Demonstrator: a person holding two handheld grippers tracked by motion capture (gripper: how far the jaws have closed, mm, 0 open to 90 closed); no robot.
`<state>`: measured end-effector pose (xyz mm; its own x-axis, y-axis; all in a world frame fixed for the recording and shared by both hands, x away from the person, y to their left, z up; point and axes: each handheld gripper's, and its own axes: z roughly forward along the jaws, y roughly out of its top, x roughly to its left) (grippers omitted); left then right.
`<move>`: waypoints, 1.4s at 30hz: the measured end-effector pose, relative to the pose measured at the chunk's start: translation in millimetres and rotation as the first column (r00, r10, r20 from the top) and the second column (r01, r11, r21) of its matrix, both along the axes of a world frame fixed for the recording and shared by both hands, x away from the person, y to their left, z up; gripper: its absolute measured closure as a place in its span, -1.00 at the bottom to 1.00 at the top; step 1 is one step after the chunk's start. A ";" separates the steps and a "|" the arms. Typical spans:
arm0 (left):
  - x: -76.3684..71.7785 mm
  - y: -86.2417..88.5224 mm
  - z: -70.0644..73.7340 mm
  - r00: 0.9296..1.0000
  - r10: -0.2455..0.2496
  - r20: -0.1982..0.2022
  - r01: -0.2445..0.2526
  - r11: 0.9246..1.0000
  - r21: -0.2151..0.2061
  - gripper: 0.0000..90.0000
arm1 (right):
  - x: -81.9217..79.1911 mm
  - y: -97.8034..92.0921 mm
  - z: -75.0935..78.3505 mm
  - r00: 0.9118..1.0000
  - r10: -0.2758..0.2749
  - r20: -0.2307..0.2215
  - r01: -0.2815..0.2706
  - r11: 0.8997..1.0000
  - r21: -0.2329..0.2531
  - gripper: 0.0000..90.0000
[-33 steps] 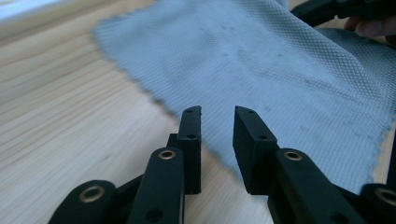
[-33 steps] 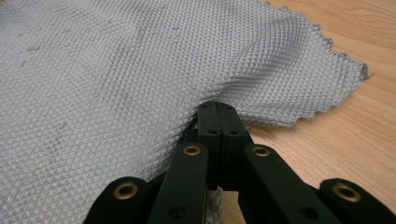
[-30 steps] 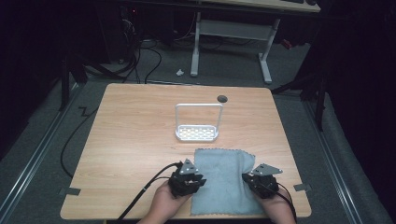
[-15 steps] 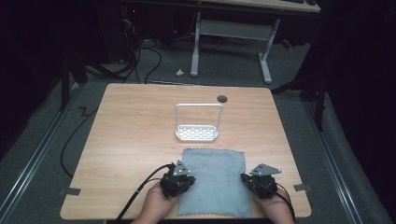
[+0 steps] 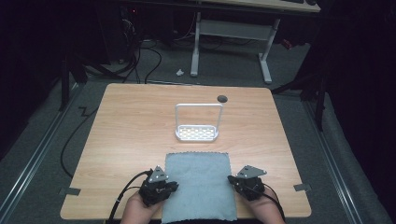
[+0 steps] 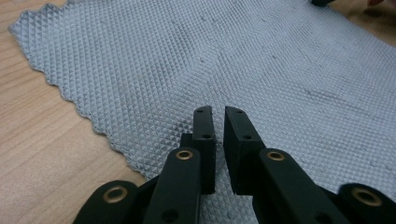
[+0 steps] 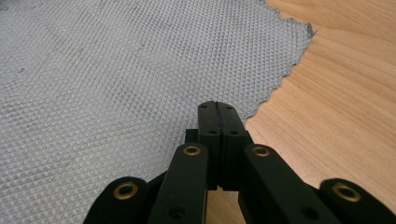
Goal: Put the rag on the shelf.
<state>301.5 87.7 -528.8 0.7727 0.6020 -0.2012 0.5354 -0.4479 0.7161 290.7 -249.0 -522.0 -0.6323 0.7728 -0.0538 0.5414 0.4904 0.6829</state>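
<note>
A grey waffle-textured cloth (image 5: 198, 184) lies flat on the front middle of the wooden table (image 5: 130, 130), its near edge at the table's front. My left gripper (image 5: 171, 186) rests at the cloth's left edge. In the left gripper view, its jaws (image 6: 217, 112) stand a narrow gap apart over the cloth (image 6: 233, 60), with nothing between them. My right gripper (image 5: 232, 180) is at the cloth's right edge. In the right gripper view, its jaws (image 7: 217, 106) are pressed together where the zigzag edge of the cloth (image 7: 116, 70) runs in under them.
A white wire stand with a perforated base (image 5: 198, 133) sits just beyond the cloth's far edge. A round cable hole (image 5: 222, 98) is near the table's back edge. Cables and desk legs stand on the floor behind.
The cloth was rumpled and has been drawn toward the front edge and spread flat. Both hands moved back toward the person and apart, and the left jaws parted.
</note>
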 end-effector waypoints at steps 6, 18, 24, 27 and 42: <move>8.7 12.5 9.0 0.997 0.066 0.046 -0.063 0.997 -0.052 0.62 | -4.2 -5.4 5.9 0.999 -0.011 0.039 0.009 0.999 0.051 0.84; 86.5 26.2 3.7 0.964 0.264 0.014 -0.263 0.963 -0.058 0.52 | -1.1 -20.6 6.9 0.997 -0.051 0.055 0.046 0.996 0.081 0.76; 94.3 17.6 -4.5 0.964 0.265 0.001 -0.265 0.963 -0.048 0.65 | 0.0 -25.7 6.0 0.996 -0.062 0.057 0.057 0.994 0.088 0.73; 91.8 14.7 -5.2 0.968 0.250 0.013 -0.249 0.967 -0.043 0.75 | 0.3 -25.7 5.5 0.996 -0.062 0.064 0.056 0.995 0.085 0.70; 94.8 17.6 -8.3 0.967 0.254 -0.025 -0.255 0.963 -0.083 0.98 | 53.9 -3.3 8.4 0.980 -0.199 0.024 0.194 0.971 0.142 0.53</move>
